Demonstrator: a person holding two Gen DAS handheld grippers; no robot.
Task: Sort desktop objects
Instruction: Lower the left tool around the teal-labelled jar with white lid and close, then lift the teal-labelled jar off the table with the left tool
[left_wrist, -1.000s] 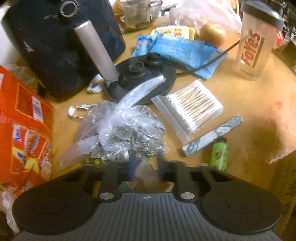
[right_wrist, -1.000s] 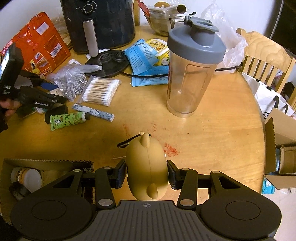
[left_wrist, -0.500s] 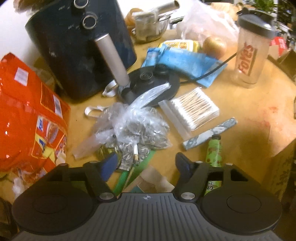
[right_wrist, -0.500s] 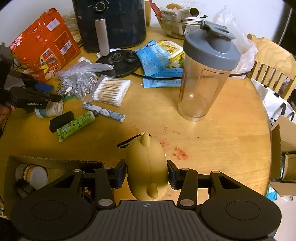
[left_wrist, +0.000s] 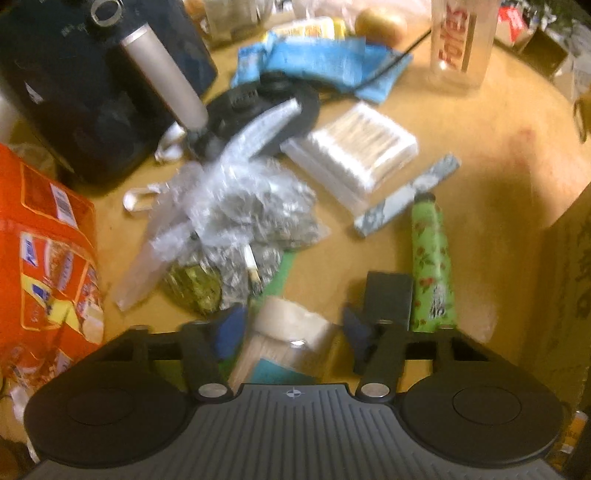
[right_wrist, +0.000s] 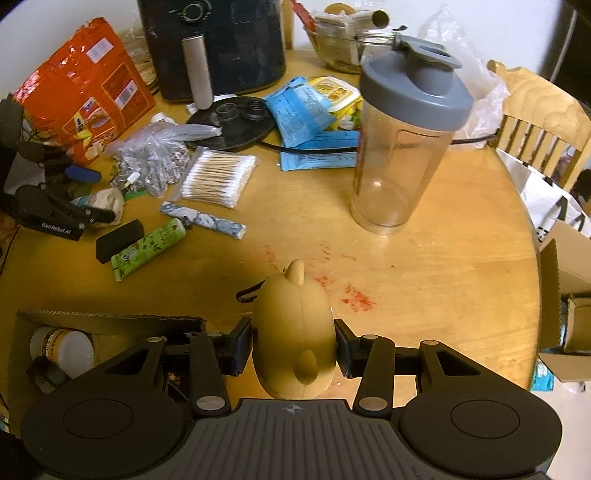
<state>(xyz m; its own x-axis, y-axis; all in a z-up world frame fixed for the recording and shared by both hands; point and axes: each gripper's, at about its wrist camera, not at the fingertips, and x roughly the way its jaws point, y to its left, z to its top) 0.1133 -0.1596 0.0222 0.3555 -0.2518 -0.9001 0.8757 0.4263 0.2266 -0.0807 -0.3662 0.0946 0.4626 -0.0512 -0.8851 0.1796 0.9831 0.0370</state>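
Observation:
My right gripper (right_wrist: 293, 343) is shut on a tan animal-shaped case (right_wrist: 293, 328) with a black cord, held above the round wooden table (right_wrist: 424, 280). My left gripper (left_wrist: 291, 326) is open, its jaws on either side of a small jar with a cream lid (left_wrist: 291, 325) lying on the table; it also shows at the left of the right wrist view (right_wrist: 88, 195). Just ahead lie a black block (left_wrist: 388, 295), a green tube (left_wrist: 430, 258), a grey patterned stick (left_wrist: 406, 194), a pack of cotton swabs (left_wrist: 354, 151) and a crumpled clear bag (left_wrist: 236, 206).
A black air fryer (right_wrist: 214, 44), an orange snack bag (right_wrist: 81, 92), a black round base (right_wrist: 232, 122), blue packets (right_wrist: 299, 110) and a shaker bottle (right_wrist: 402, 147) stand further back. A cardboard box (right_wrist: 55, 347) with a white jar sits at the near left. A wooden chair (right_wrist: 535, 118) is at the right.
My left gripper has opened and drawn back and lower, so the cream-lidded jar now sits between its jaws. The right gripper has kept hold of the tan case and risen slightly.

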